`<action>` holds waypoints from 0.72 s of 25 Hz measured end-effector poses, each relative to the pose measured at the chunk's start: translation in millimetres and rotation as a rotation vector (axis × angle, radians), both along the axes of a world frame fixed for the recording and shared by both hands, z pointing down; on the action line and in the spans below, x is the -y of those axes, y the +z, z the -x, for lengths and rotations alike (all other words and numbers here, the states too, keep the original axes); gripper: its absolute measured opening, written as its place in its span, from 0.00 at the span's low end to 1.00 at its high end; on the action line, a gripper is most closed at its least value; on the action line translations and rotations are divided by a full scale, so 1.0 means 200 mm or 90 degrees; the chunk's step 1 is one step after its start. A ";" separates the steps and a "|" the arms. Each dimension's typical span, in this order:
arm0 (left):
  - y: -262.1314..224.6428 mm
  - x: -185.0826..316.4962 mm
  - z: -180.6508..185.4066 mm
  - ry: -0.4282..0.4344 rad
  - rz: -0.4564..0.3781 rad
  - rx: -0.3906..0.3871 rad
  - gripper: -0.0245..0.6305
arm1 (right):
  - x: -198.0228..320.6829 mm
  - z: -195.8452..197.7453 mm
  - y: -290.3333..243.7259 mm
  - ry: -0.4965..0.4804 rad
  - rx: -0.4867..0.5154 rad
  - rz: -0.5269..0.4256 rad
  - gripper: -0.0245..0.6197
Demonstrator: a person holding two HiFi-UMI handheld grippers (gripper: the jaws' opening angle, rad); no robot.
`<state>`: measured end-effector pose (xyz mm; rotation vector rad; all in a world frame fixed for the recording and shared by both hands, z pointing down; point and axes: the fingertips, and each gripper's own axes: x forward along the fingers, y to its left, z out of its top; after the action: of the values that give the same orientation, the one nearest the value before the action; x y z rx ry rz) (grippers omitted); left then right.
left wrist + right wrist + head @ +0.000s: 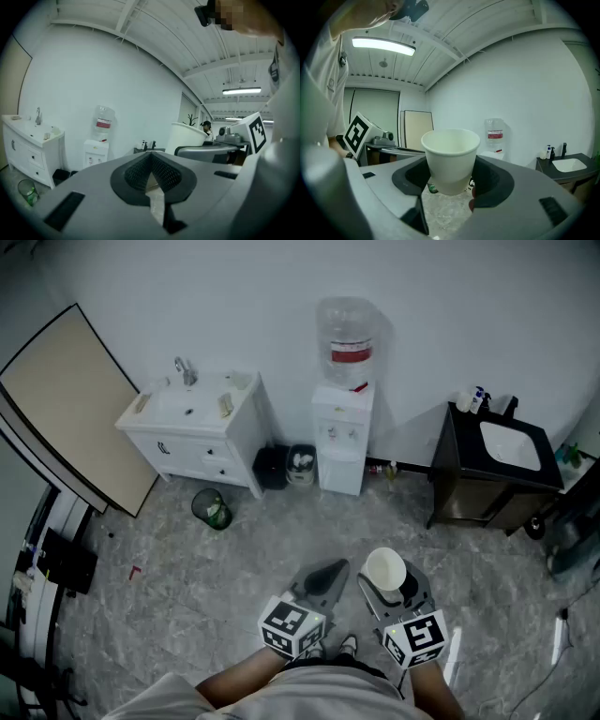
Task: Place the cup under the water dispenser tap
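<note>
A white paper cup [385, 570] stands upright between the jaws of my right gripper [392, 583], which is shut on it; in the right gripper view the cup [450, 159] fills the middle, pressed by the pads on both sides. My left gripper [323, 579] is shut with nothing in it, its pads meeting in the left gripper view [151, 174]. The white water dispenser [341, 437] with its clear bottle [349, 343] stands against the far wall, well ahead of both grippers. It also shows in the right gripper view, the dispenser [494, 140] beyond the cup.
A white vanity with a sink [195, 427] is left of the dispenser, with a black bin [272, 467] and a small bin [301, 463] between them. A dark cabinet with a basin [495, 470] is at right. A green wire basket [212, 509] and a leaning board [70, 404] are at left.
</note>
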<state>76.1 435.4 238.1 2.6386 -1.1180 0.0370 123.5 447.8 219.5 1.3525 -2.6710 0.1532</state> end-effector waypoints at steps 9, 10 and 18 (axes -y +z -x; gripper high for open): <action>0.02 0.05 -0.09 -0.017 0.001 0.002 0.04 | 0.05 -0.09 0.03 -0.015 0.001 0.001 0.47; 0.02 0.06 -0.10 -0.018 0.002 0.003 0.04 | 0.05 -0.10 0.03 -0.015 0.002 0.001 0.47; 0.06 0.14 -0.18 -0.046 0.010 0.003 0.04 | 0.17 -0.23 0.04 -0.031 0.008 -0.013 0.47</action>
<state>112.5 407.7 249.7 2.5830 -1.2088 0.0368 169.0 414.6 227.8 1.2955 -2.7196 0.1303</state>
